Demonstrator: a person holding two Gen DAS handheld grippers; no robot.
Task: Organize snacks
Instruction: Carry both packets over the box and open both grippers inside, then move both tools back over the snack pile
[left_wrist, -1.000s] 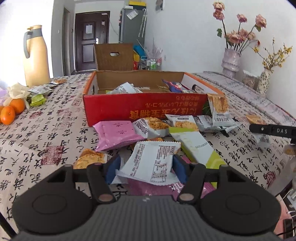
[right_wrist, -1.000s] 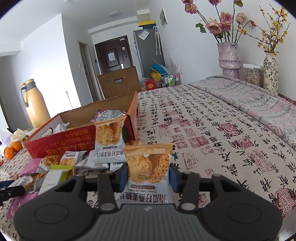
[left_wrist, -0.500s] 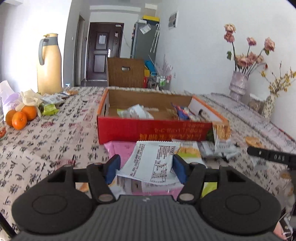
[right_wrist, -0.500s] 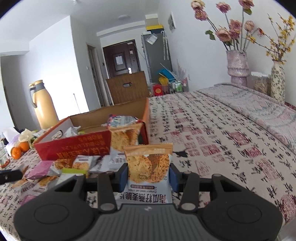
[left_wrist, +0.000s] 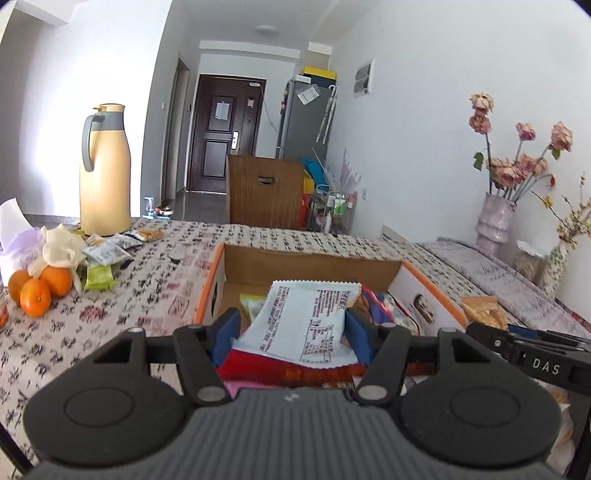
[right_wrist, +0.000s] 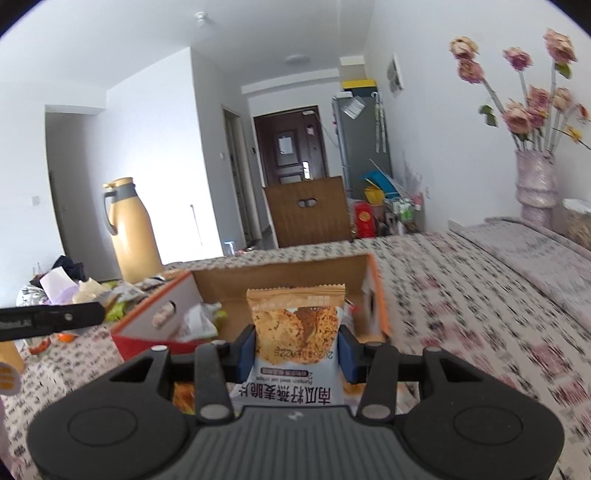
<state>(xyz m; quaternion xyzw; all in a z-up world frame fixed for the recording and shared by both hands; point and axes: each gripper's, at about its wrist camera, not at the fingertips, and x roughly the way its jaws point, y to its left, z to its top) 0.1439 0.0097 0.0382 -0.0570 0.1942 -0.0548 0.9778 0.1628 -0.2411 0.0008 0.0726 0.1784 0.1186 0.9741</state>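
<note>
My left gripper (left_wrist: 291, 334) is shut on a white snack packet (left_wrist: 306, 321) with printed text, held above the near edge of the open red cardboard box (left_wrist: 314, 262). My right gripper (right_wrist: 297, 350) is shut on an orange cracker packet (right_wrist: 295, 325), held in front of the same box (right_wrist: 280, 280). Several snack packets (left_wrist: 384, 314) lie inside the box. The right gripper (left_wrist: 532, 354) shows at the right of the left wrist view, and the left gripper (right_wrist: 51, 319) shows at the left of the right wrist view.
A yellow thermos jug (left_wrist: 105, 173) stands at the back left with loose packets (left_wrist: 107, 253) and oranges (left_wrist: 37, 290) near it. Vases with flowers (left_wrist: 495, 225) stand at the right. The patterned tablecloth (right_wrist: 480, 295) stretches to the right of the box.
Both grippers have risen off the table and moved forward to the box, each carrying its packet. The loose packets in front of the box have dropped out of view.
</note>
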